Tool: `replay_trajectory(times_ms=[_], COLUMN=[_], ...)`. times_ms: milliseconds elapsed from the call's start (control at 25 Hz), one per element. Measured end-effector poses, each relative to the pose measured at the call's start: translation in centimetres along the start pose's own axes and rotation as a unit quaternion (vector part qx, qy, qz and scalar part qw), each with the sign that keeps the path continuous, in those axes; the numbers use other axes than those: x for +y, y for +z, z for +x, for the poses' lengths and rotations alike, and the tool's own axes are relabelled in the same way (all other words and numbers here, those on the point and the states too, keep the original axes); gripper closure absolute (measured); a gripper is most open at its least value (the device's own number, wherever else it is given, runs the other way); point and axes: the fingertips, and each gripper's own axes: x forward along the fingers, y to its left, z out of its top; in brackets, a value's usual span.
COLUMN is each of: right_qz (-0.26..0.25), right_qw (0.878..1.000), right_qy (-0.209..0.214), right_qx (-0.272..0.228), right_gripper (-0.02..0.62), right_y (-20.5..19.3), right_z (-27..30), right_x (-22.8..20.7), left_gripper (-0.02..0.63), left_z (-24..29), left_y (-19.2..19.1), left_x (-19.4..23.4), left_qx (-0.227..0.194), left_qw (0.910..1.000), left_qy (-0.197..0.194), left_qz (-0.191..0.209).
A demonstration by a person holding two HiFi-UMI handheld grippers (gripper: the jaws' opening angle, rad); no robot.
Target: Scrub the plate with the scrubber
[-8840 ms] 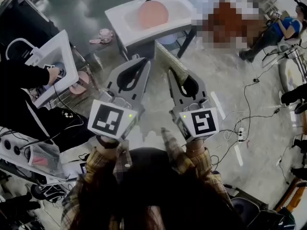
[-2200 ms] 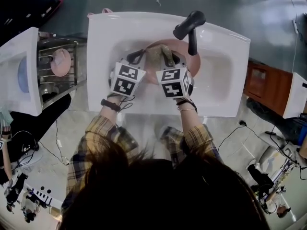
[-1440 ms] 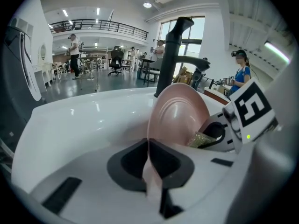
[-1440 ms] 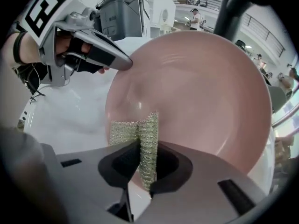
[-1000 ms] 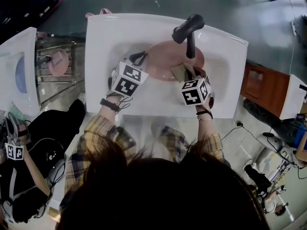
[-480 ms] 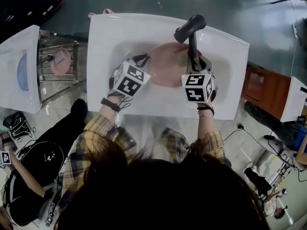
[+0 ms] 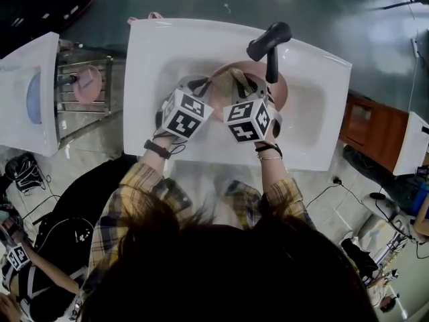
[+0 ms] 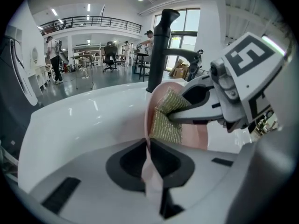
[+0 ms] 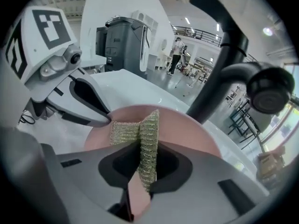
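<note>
A pink plate (image 7: 279, 90) stands tilted in the white sink (image 7: 161, 45). My left gripper (image 7: 201, 86) is shut on the plate's rim; in the left gripper view the thin pink edge (image 8: 150, 125) runs between the closed jaws (image 8: 148, 144). My right gripper (image 7: 241, 83) is shut on a gold mesh scrubber (image 9: 145, 139), and the scrubber's folded end lies against the plate's face (image 9: 191, 129). The left gripper view shows the scrubber (image 8: 167, 119) on the plate with the right gripper (image 8: 219, 101) behind it. The two grippers are close together at the plate's left part.
A black tap (image 7: 268, 42) arches over the plate's right side. Left of the sink stands a metal rack (image 7: 80, 109) with a pink dish (image 7: 87, 84), then another white basin (image 7: 27, 99). A wooden cabinet (image 7: 367, 123) is at the right. A person crouches at the lower left (image 7: 40, 247).
My right gripper has slid the scrubber leftwards across the plate, from under the tap to beside the left gripper. The left gripper has kept its hold on the rim.
</note>
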Motion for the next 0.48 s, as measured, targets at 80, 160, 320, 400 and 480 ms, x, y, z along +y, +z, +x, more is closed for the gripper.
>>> replay_trajectory(times_ms=[80,160,320,400,480], right_qz=[-0.003,-0.003,-0.003,-0.004,-0.005], right_qw=[1.0,1.0,0.998,0.996,0.994], right_qy=[0.015,0.027,0.053,0.069,0.081], right_qx=[0.008,0.016,0.038,0.056,0.072], right_gripper=[0.52,0.52,0.52,0.52,0.52], right_y=[-0.5,-1.3,-3.7,-4.7,-5.8], right_z=[0.3,0.4,0.7,0.7,0.6], right_x=[1.0,1.8,3.2,4.2,4.8], left_gripper=[0.581,0.581,0.581,0.581,0.581], left_z=[0.0,0.2,0.8,0.6,0.5], left_y=[0.0,-0.2,-0.4,-0.6,-0.6], left_x=[0.1,0.0,-0.3,0.0,0.3], left_qx=[0.001,0.003,0.004,0.005,0.006], left_qw=[1.0,1.0,1.0,0.9999,0.9999], left_qy=[0.003,0.005,0.009,0.011,0.011], left_qz=[0.0,-0.001,-0.001,-0.002,-0.003])
